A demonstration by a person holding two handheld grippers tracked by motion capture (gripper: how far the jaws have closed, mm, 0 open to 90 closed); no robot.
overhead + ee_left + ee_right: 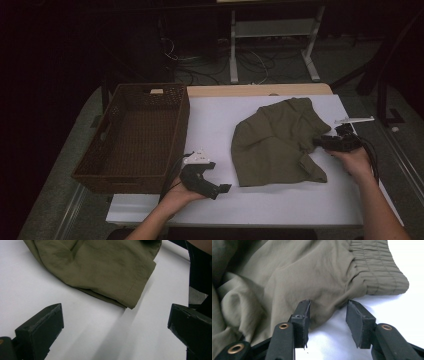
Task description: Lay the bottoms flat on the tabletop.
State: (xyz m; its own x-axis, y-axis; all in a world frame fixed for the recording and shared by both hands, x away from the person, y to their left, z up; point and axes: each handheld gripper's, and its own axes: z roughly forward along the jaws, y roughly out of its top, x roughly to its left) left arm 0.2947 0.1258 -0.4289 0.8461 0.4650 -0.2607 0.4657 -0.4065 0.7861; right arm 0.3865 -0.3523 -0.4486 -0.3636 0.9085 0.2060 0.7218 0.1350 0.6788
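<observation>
An olive-green pair of shorts (277, 140) lies crumpled on the white table (210, 125), right of centre. My right gripper (317, 142) is at the garment's right edge, open, its jaws at the cloth's edge (327, 307) near the elastic waistband (377, 272); nothing is pinched between them. My left gripper (225, 189) rests near the table's front edge, left of the shorts, jaws wide open and pointing toward the hemmed leg corner (135, 300), a short gap away.
A dark brown wicker basket (100, 160) stands on the table's left side, close to the left gripper. A table frame (272, 30) and cables (250, 65) lie on the floor beyond the far edge.
</observation>
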